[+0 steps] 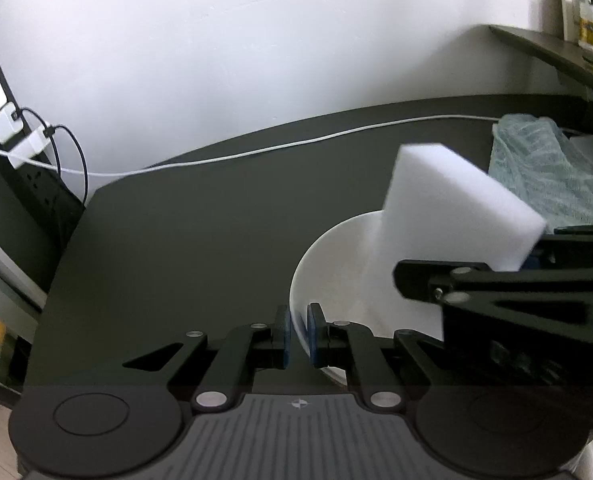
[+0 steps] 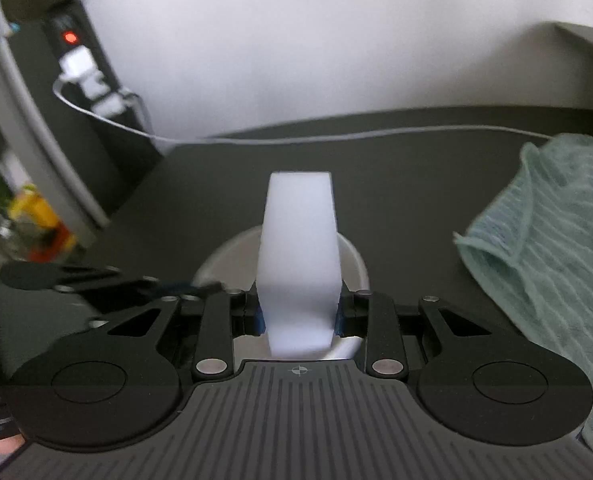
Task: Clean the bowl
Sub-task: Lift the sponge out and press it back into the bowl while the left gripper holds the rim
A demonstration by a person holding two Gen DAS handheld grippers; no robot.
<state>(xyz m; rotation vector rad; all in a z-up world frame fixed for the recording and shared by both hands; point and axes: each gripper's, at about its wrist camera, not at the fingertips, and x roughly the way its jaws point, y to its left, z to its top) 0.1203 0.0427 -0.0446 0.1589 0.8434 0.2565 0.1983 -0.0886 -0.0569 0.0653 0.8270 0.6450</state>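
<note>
A white bowl (image 1: 336, 276) sits on the dark table. My left gripper (image 1: 299, 334) is shut on the bowl's near rim, one blue pad inside the wall and one outside. A white foam sponge block (image 1: 456, 204) hangs tilted above the bowl, held at its right end by my right gripper, which enters from the right. In the right wrist view my right gripper (image 2: 299, 314) is shut on the sponge (image 2: 299, 256), which sticks out forward over the bowl (image 2: 352, 264). The left gripper's fingers (image 2: 96, 280) reach in from the left at the bowl's rim. The sponge hides most of the bowl's inside.
A light green towel (image 2: 556, 256) lies crumpled on the right, also in the left wrist view (image 1: 548, 168). A white cable (image 1: 256, 152) runs along the table's back edge to a power strip (image 1: 0, 120) at left. A shelf (image 1: 556, 52) with jars stands back right.
</note>
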